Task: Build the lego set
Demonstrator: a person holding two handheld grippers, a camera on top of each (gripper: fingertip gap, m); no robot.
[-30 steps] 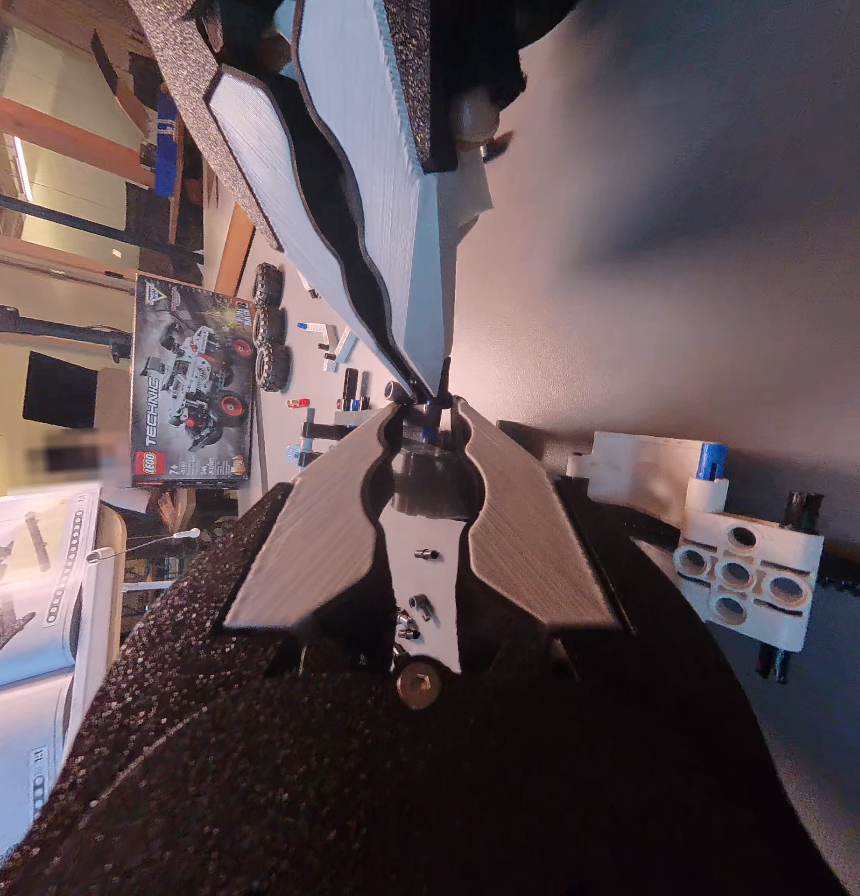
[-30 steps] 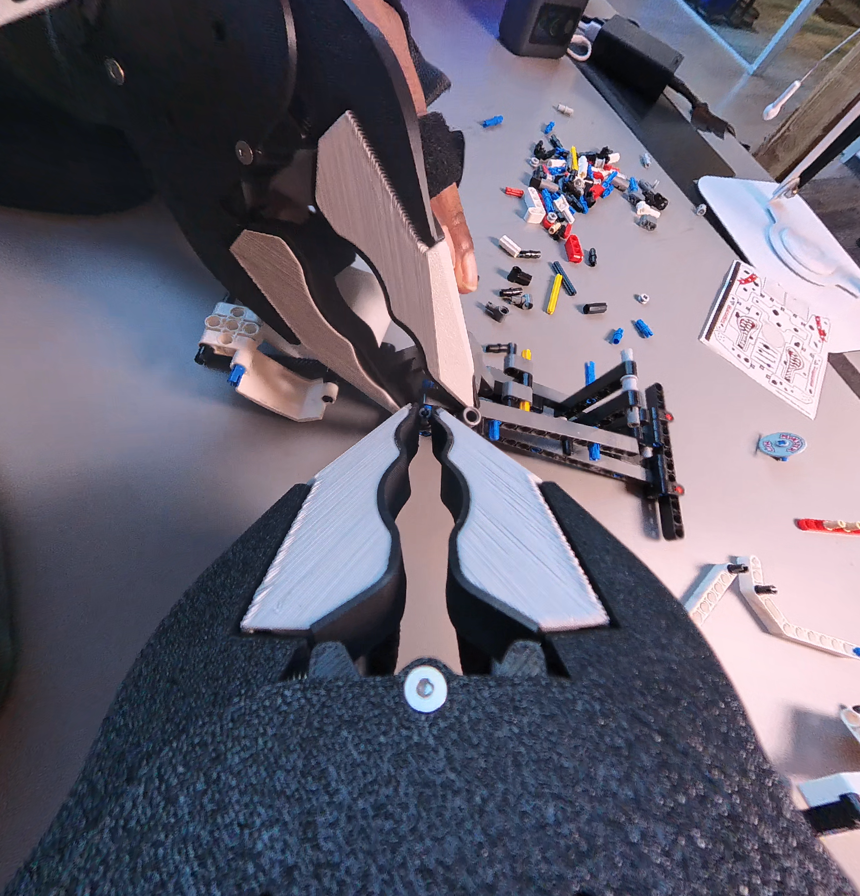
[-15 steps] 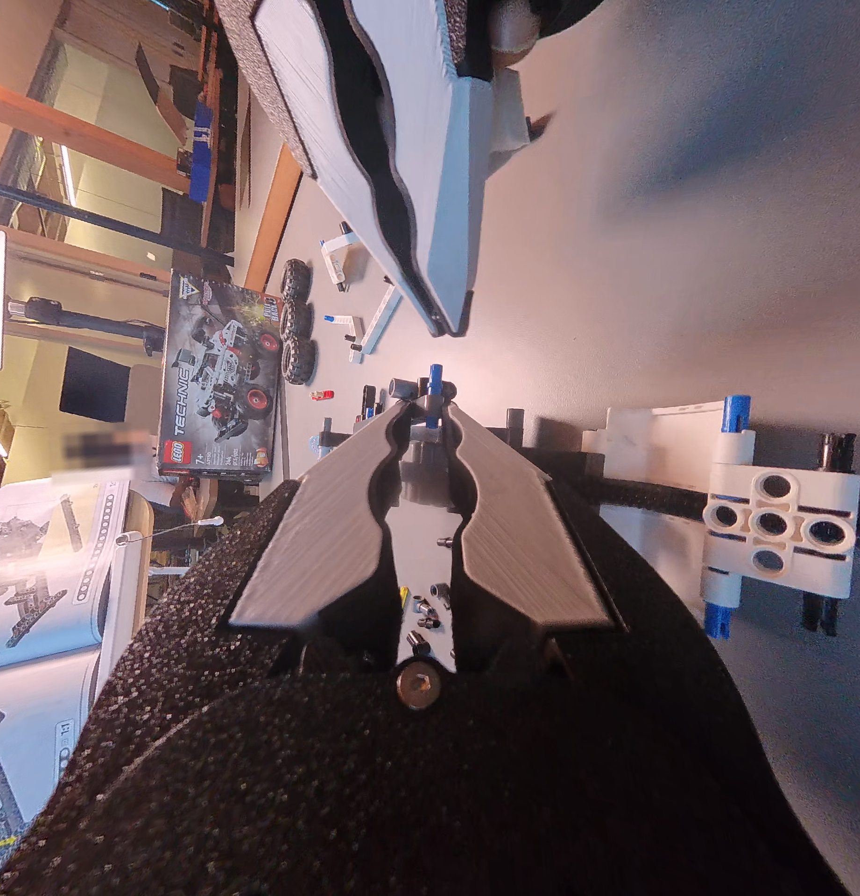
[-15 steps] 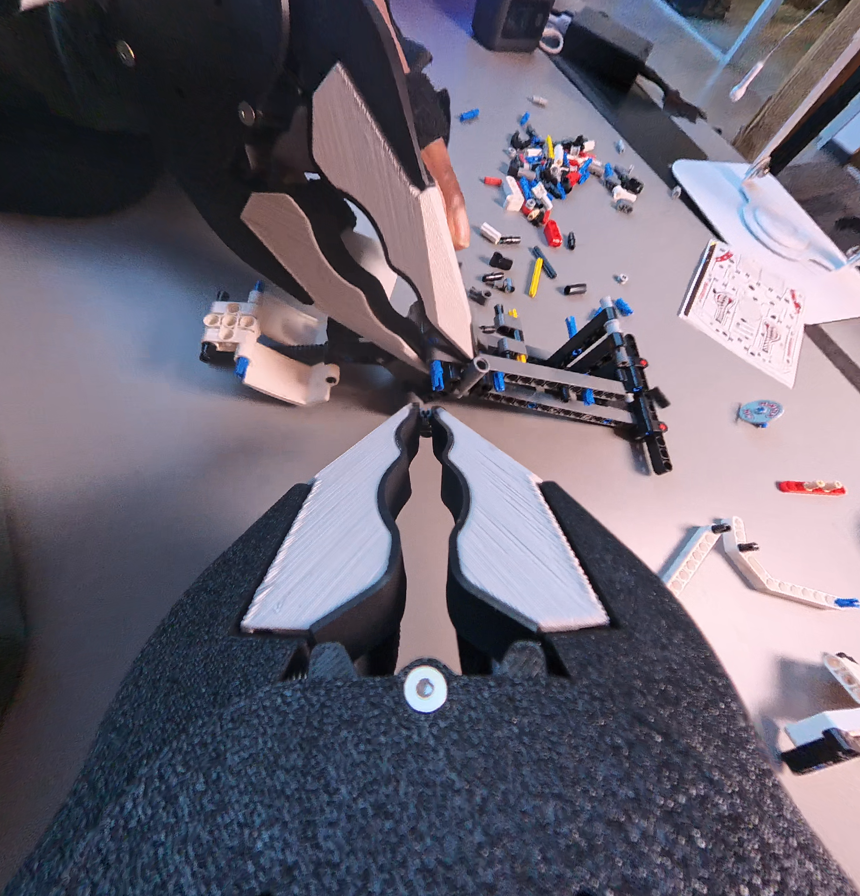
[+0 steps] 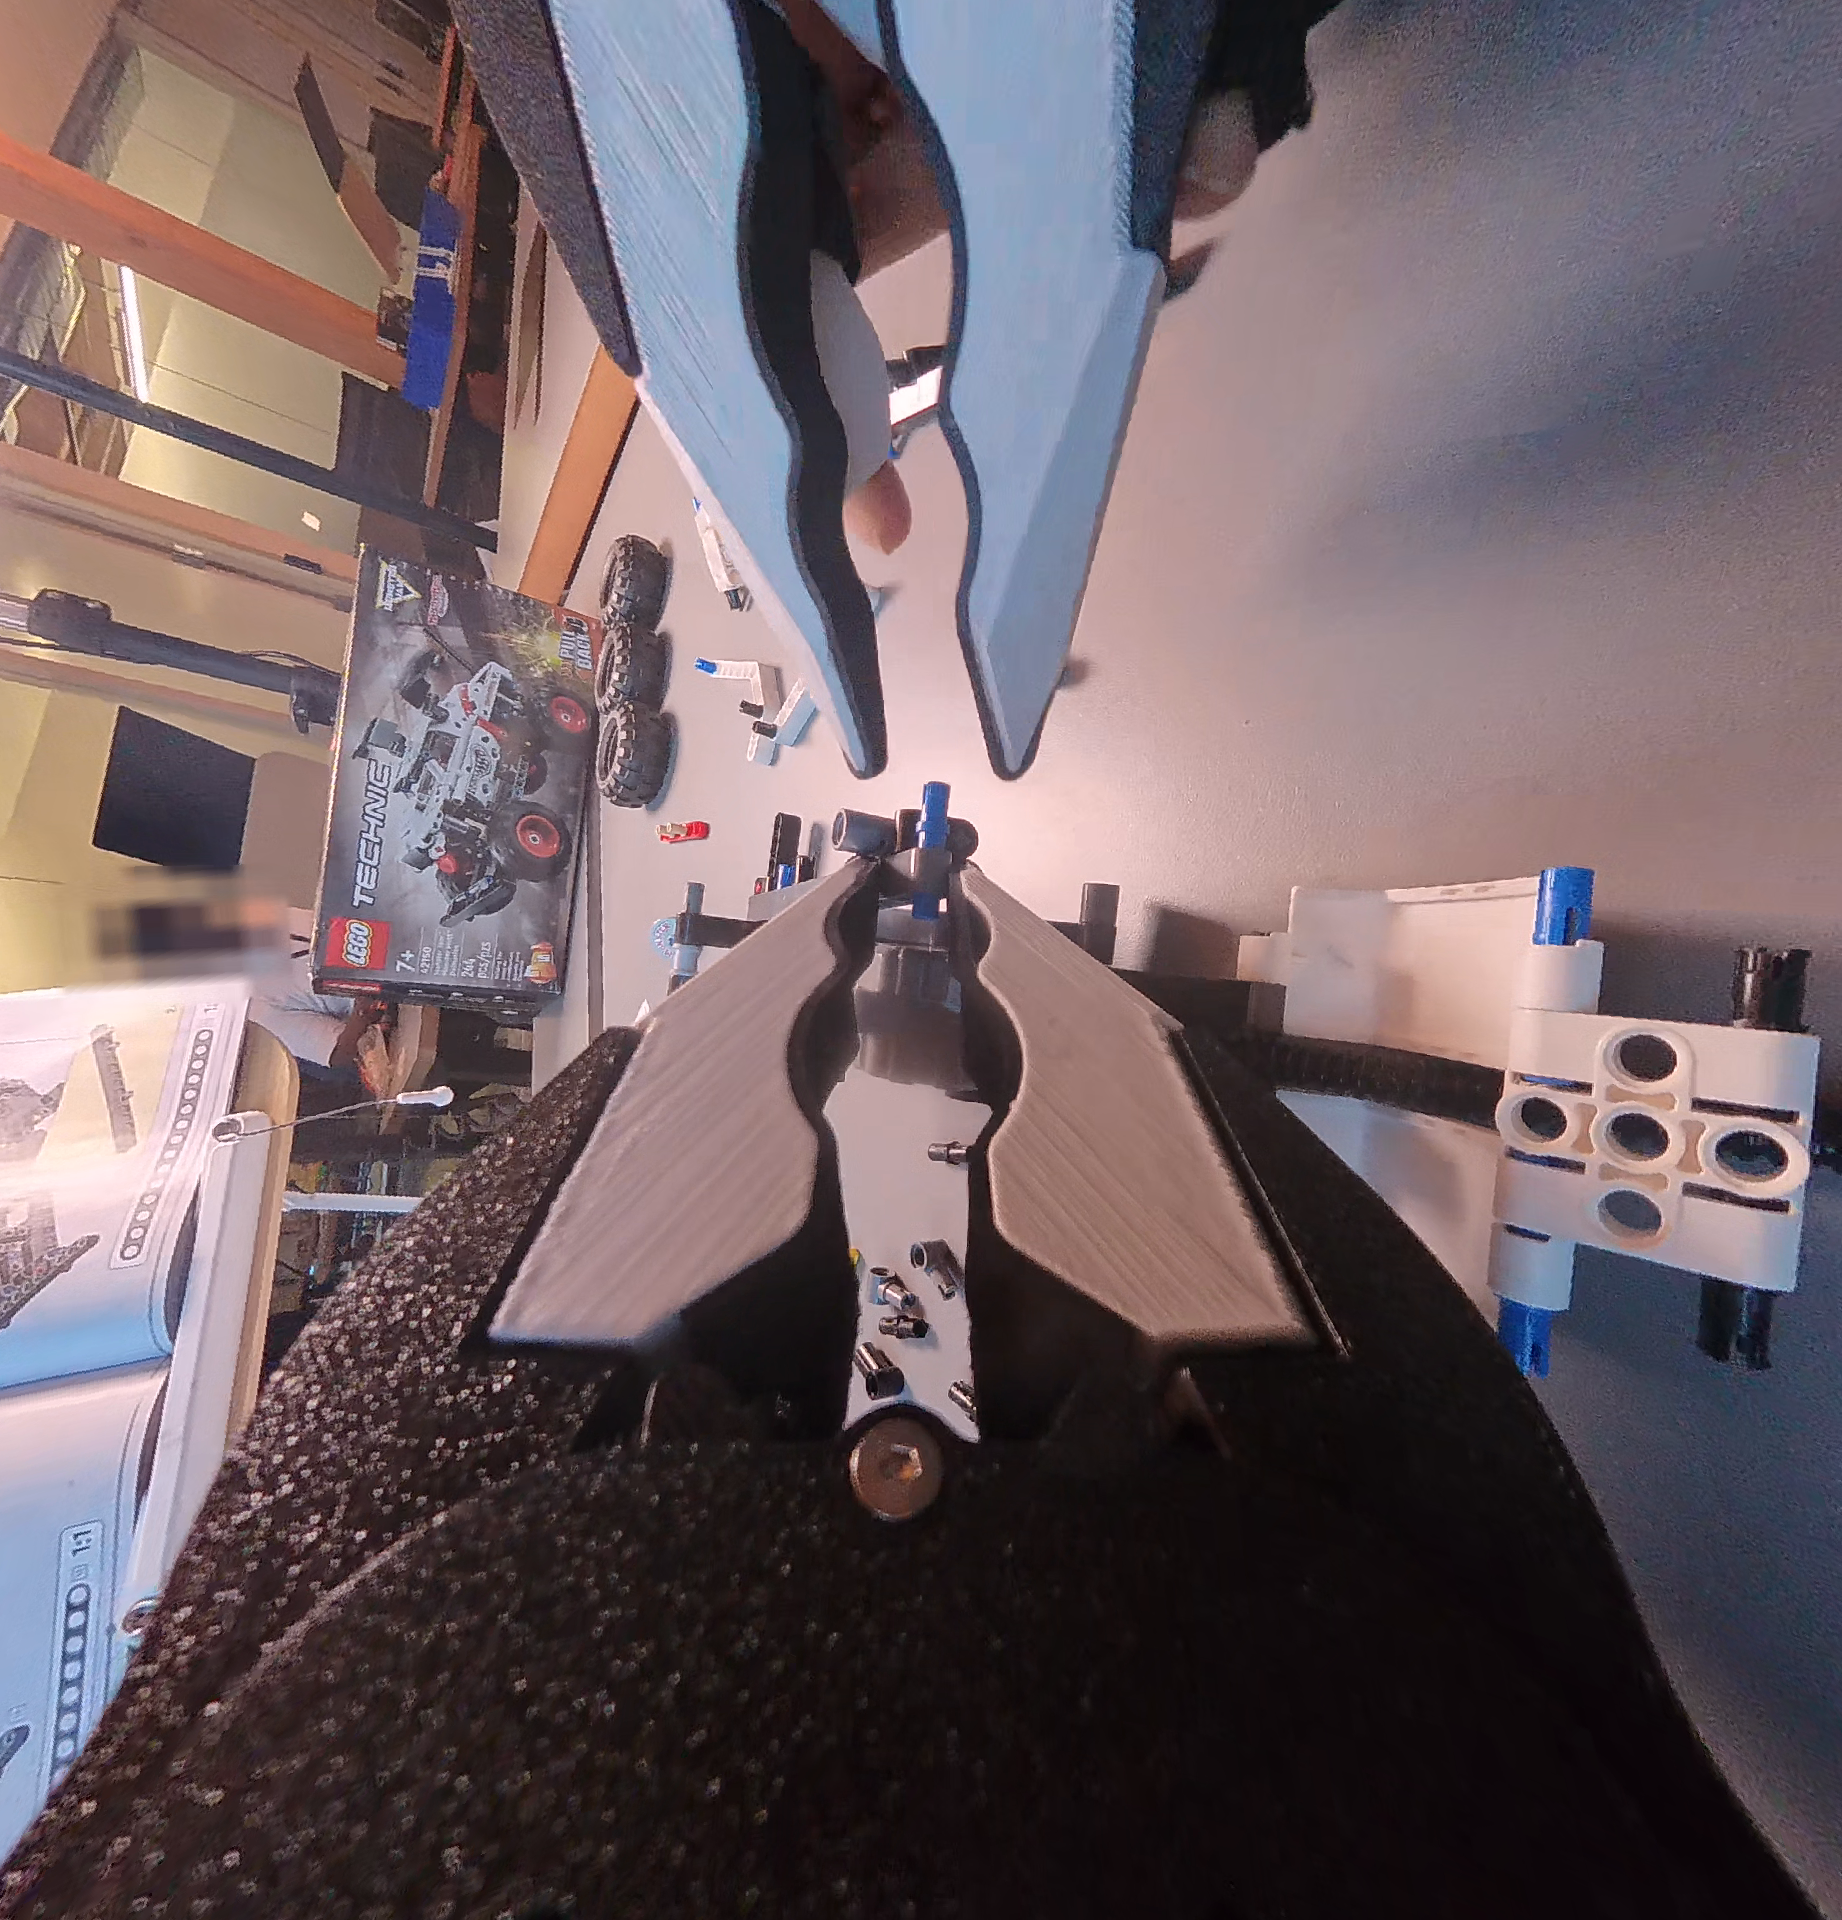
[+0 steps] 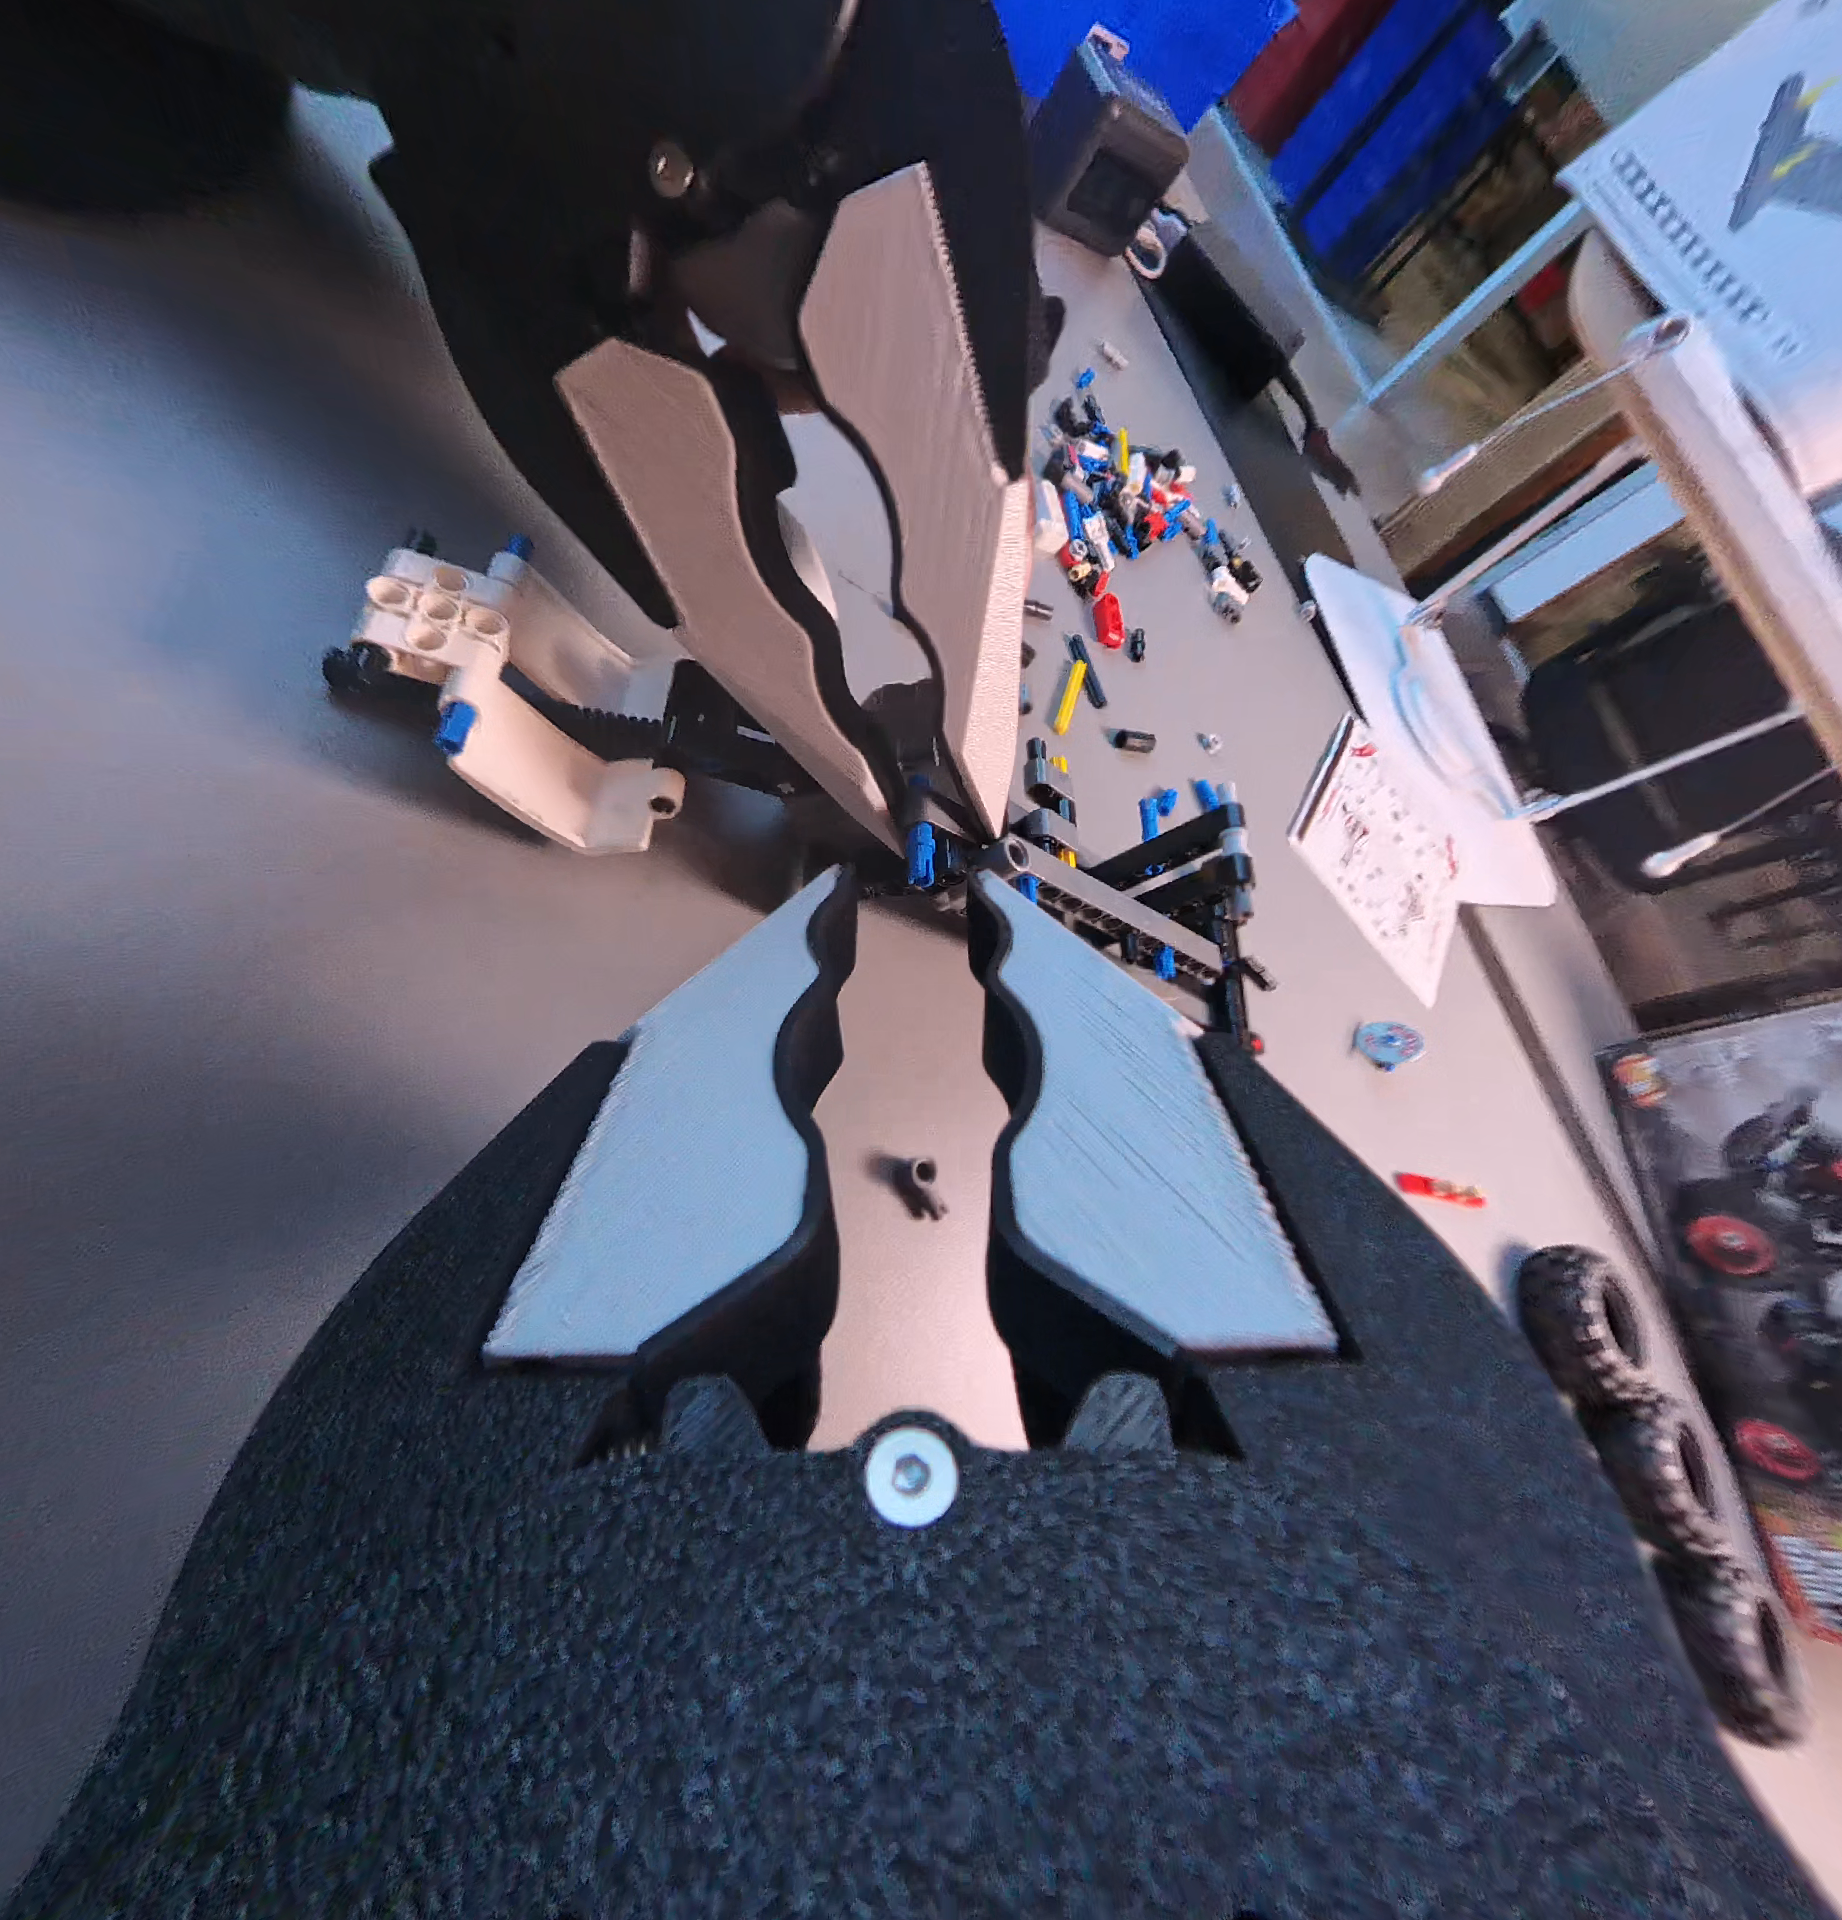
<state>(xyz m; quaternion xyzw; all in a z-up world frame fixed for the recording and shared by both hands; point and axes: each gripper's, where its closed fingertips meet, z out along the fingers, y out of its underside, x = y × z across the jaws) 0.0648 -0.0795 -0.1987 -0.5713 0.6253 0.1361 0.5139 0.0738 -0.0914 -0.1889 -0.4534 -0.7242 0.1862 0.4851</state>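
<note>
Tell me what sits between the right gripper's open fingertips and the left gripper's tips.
In the left wrist view, a blue pin on the grey frame stands between the right gripper and left gripper.

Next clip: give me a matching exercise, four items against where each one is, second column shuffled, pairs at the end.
Items
1. blue pin
2. spare tyres
3. white panel assembly
4. right tool

Places
A. stacked beside the set's box
B. on the table, left of the left tool in the right wrist view
C. open, facing the frame's end
D. in the frame end held by the left tool

Pairs: 1-D, 2-A, 3-B, 4-C
</note>
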